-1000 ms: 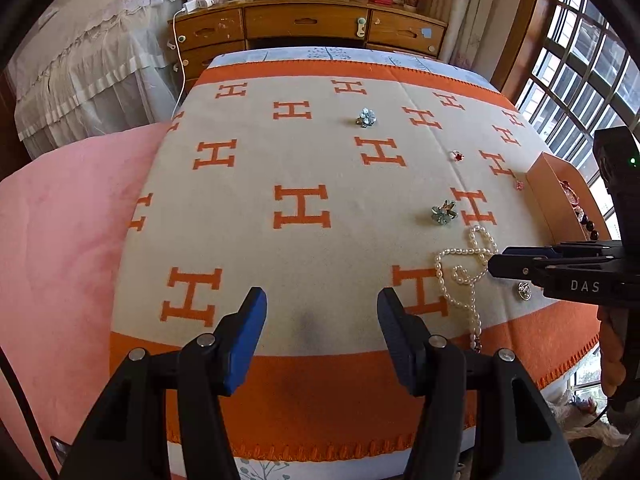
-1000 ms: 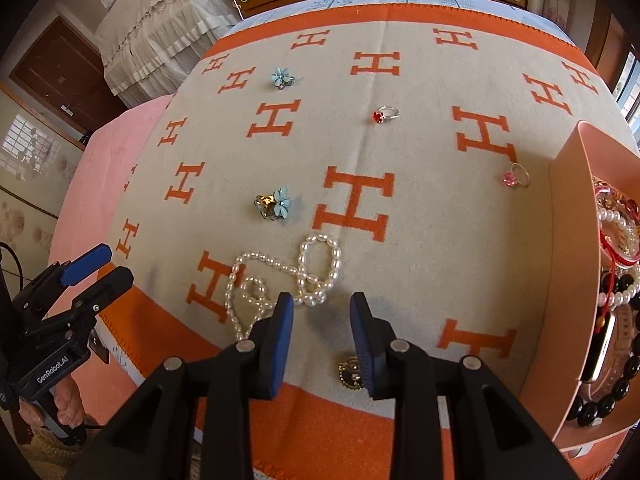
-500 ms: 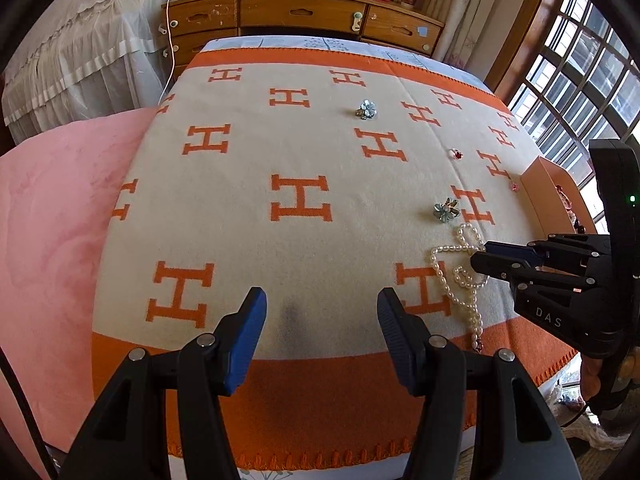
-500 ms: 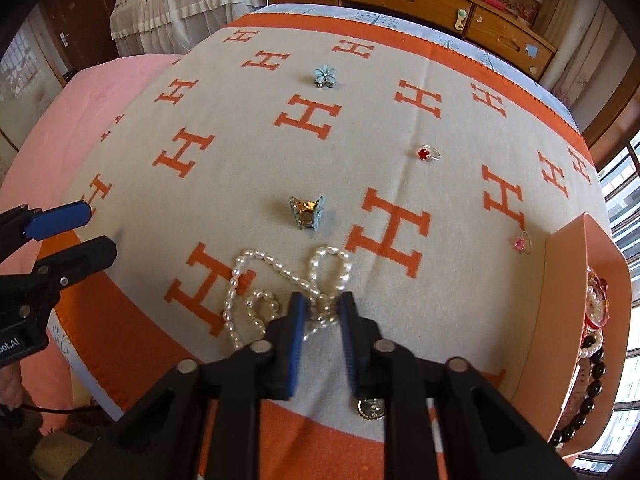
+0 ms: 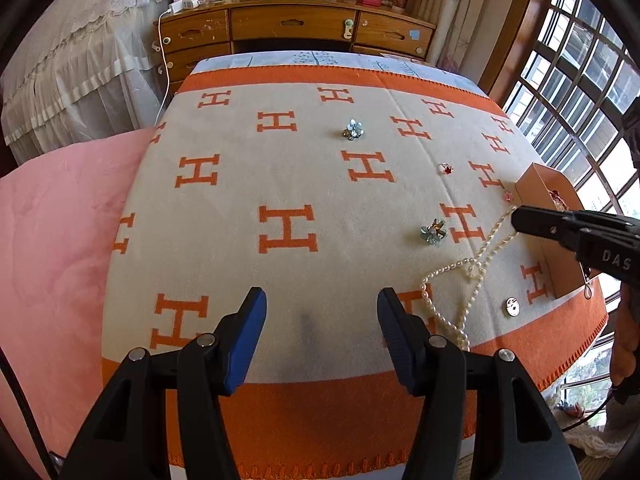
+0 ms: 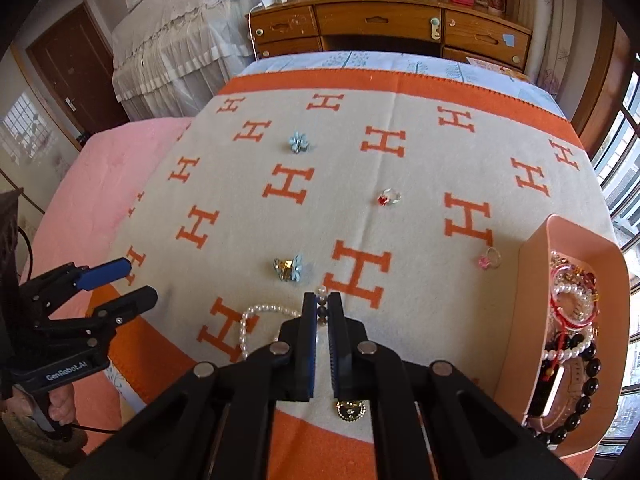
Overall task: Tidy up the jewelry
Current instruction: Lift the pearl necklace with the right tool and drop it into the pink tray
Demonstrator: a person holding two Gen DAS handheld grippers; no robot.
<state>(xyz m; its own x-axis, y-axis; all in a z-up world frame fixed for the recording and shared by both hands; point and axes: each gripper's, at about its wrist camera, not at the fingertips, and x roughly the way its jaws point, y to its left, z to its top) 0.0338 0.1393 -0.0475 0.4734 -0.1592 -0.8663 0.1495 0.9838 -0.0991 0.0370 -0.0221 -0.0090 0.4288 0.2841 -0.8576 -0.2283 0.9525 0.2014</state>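
Your right gripper (image 6: 322,304) has its jaws drawn almost together on a loop of the pearl necklace (image 5: 466,276); a few beads show pinched between the blue pads (image 6: 310,334) at their tips. From the jaws, the strand trails down and to your left: in the left wrist view it runs taut from the pinch, then slackens into loops lying on the blanket (image 5: 280,184), its long axis slanting from the jaws back toward the near orange border. The peach box (image 6: 532,280), already holding bracelets and beads, stands just to the right of these jaws, its open top facing up, so the carry is judged to be a short sideways one, with the trailing tail likely to drag across the gold charm (image 6: 351,411) lying under the jaws. Your left gripper (image 5: 322,336) hangs about half open and empty, well to the left of the strand and farther from the box; the right hand is plainly the nearer one
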